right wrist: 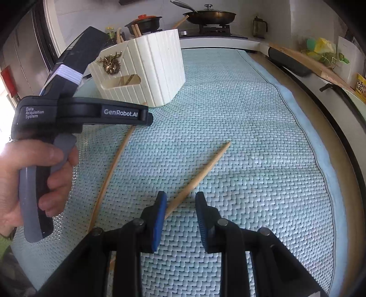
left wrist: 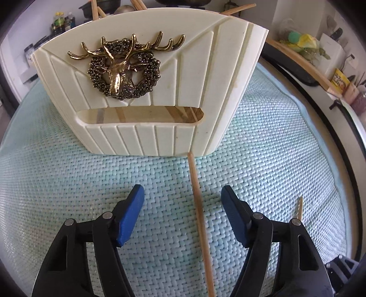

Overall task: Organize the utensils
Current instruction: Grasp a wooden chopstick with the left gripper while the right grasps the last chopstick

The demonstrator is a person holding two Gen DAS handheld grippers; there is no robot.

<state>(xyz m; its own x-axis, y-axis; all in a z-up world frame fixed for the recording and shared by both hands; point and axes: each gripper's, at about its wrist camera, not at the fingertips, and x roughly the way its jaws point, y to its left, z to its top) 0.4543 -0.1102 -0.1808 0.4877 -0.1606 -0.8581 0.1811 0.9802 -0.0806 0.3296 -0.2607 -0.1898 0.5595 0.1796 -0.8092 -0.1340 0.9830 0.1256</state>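
Note:
A cream utensil holder (left wrist: 141, 91) with a brass deer-head badge stands upright on the woven mat, several chopsticks poking out of its top. My left gripper (left wrist: 183, 196) hangs open over one wooden chopstick (left wrist: 199, 217) that lies flat between its blue fingers, touching neither pad; its far tip meets the holder's base. In the right wrist view the holder (right wrist: 146, 68) is far left, and that long chopstick (right wrist: 109, 173) runs below the left tool. A second chopstick (right wrist: 201, 173) lies slanted, its near end beside the left finger of my right gripper (right wrist: 180, 198), which stands narrowly open, gripping nothing.
A pale green woven mat (left wrist: 68, 182) covers the round table, whose rim (right wrist: 338, 146) curves along the right. A person's hand (right wrist: 52, 173) holds the left tool's handle. Behind are a stove with a lidded pan (right wrist: 210, 16) and a black pot (right wrist: 146, 22); a cluttered counter (left wrist: 338, 80) runs right.

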